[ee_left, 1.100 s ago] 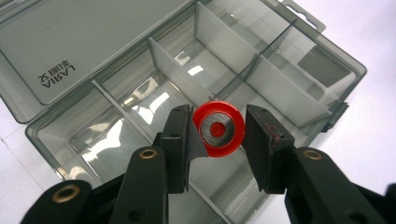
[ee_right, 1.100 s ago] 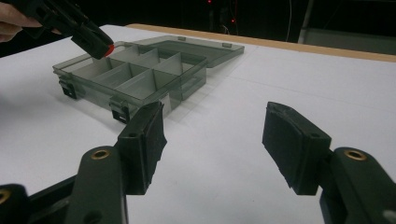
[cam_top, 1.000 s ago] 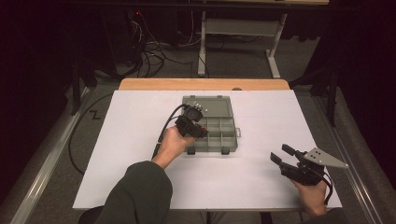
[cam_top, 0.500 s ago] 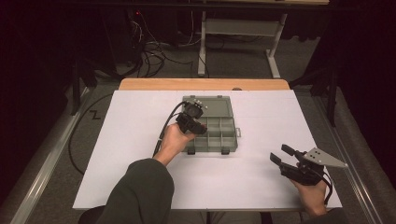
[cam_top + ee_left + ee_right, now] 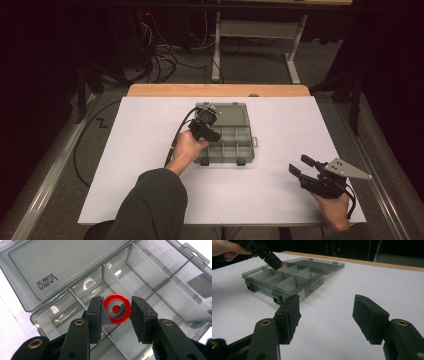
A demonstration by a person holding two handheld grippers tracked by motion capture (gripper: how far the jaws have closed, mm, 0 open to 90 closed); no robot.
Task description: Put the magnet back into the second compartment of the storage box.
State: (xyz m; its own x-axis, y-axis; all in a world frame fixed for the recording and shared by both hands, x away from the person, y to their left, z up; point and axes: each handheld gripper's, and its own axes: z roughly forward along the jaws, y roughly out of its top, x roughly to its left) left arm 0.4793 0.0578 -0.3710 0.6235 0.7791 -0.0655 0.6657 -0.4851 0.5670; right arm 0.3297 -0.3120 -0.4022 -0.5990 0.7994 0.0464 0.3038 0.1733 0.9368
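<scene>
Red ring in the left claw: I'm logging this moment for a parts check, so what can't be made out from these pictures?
- Red ring: left gripper view, its left edge sits behind the claw pad; full contact unclear.
- Same ring, high view: too small, covered by the left claw.
- Organizer box: left gripper view, frame edges cut off its far compartments.
- Lid print: upside down, partly illegible.
</scene>
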